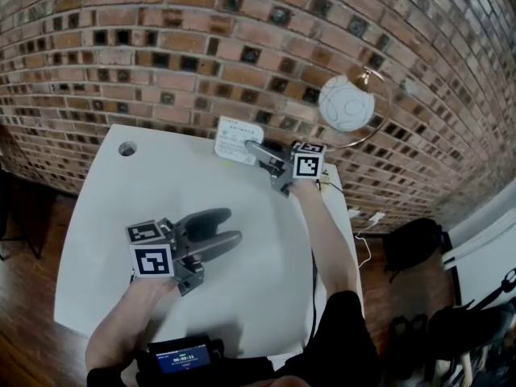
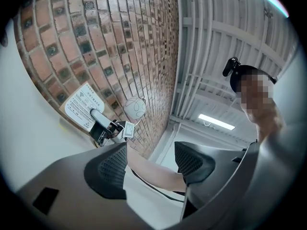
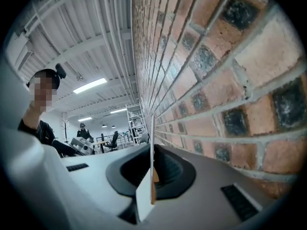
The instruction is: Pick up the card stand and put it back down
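Observation:
The card stand (image 1: 234, 139), a white printed card, is at the back of the white table (image 1: 113, 216), close to the brick wall. My right gripper (image 1: 251, 146) is shut on it. In the right gripper view the card (image 3: 152, 166) shows edge-on, pinched between the two dark pads. The left gripper view shows the card (image 2: 79, 104) tilted, with the right gripper (image 2: 96, 118) clamped on its lower right side. Whether it touches the table I cannot tell. My left gripper (image 1: 230, 228) lies low over the front left of the table, open and holding nothing (image 2: 148, 166).
A white globe lamp (image 1: 347, 103) with a brass ring stands at the table's back right corner. A cable hole (image 1: 127, 147) is at the back left. A small device with a lit screen (image 1: 181, 355) sits at the front edge. A dark bag (image 1: 411, 244) is on the floor.

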A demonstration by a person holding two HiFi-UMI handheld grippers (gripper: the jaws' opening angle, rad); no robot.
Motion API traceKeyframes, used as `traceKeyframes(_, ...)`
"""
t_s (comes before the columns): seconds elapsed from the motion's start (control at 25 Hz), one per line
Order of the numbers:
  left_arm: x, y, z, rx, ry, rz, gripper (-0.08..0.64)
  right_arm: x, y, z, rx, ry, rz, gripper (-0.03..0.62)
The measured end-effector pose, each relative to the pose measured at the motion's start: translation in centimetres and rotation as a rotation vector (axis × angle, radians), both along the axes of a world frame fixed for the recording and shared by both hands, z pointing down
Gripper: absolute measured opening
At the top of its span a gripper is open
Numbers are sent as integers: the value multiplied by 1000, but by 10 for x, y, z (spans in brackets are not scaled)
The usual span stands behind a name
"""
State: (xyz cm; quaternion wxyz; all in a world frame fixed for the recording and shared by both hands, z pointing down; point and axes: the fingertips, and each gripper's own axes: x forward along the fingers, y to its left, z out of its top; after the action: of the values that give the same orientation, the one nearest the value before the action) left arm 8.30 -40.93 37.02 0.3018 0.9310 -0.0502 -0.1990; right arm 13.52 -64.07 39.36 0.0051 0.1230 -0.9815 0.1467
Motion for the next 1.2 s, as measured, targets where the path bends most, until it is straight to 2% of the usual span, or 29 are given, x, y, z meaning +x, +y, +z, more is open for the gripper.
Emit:
traceKeyframes(0.08,-1,0,0,-2,0,-3,301,-5,-5,10,-16,9,-24,28)
traceKeyframes(0.2,-2,-1,0,-2,4,-9,301,-15,-6,16,7,56,-48,28)
traceKeyframes(0.72,-4,-2,-2,0,7,-12,301,-20,-35,45,-42,62,-68,29)
traceKeyframes(0.96,-4,-1,-2,-4,10,-11,301,-18,-41,52,-51,124,-75,35)
traceKeyframes(1.2,-3,0,-5,2,9,-9,301,-14,-47,65,-46,218,-25,86)
